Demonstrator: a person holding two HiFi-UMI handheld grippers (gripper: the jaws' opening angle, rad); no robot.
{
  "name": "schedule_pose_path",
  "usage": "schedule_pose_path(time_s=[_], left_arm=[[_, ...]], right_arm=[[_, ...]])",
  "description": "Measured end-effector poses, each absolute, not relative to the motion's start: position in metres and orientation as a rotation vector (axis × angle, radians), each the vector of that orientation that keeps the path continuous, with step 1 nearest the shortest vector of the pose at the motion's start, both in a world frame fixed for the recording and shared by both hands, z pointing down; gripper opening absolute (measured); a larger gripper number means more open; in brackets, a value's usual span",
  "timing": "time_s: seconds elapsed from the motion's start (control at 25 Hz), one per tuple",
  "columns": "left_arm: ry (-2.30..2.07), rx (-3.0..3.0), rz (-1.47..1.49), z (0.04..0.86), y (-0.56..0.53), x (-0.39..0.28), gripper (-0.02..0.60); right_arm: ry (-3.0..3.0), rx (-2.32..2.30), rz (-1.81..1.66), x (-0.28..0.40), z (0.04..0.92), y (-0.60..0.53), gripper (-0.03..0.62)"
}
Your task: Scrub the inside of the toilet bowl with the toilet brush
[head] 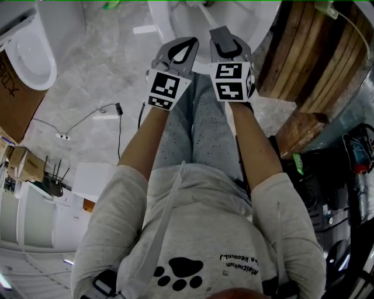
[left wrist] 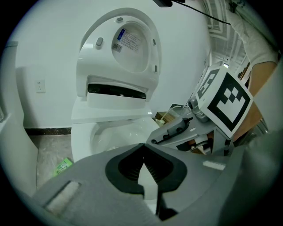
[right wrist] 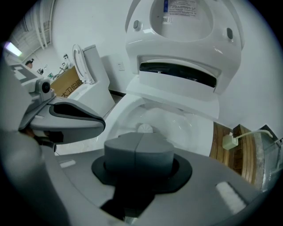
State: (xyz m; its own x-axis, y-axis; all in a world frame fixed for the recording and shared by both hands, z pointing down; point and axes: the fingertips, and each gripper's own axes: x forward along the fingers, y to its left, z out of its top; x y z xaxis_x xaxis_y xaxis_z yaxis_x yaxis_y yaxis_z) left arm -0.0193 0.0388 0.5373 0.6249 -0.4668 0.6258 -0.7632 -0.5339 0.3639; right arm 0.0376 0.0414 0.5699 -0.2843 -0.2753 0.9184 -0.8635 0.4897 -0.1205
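Observation:
A white toilet stands straight ahead with its lid (left wrist: 128,44) raised. Its open bowl (left wrist: 110,137) (right wrist: 168,121) looks wet, and a small round white ribbed piece (right wrist: 144,128) sits low inside. I see no toilet brush in any view. My left gripper (head: 190,42) (left wrist: 143,150) is shut, tips touching, nothing between them. Beside it, my right gripper (head: 220,32) (right wrist: 141,152) is also shut and empty. Both are held side by side in front of the bowl rim (head: 193,14), above the person's knees.
A second white toilet (head: 29,55) (right wrist: 90,73) stands to the left beside a cardboard box (head: 14,96). Stacked wooden planks (head: 304,58) (right wrist: 225,152) lie close on the right. A cable (head: 87,117) runs over the stone floor, and a green packet (left wrist: 63,166) lies left of the toilet.

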Motion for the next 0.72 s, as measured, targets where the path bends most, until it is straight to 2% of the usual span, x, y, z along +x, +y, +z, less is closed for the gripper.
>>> schedule_pose_path(time_s=[0.72], left_arm=[[-0.924, 2.226, 0.627, 0.545, 0.029, -0.001, -0.002]], right_arm=[[-1.807, 0.994, 0.803, 0.061, 0.581, 0.014, 0.152]])
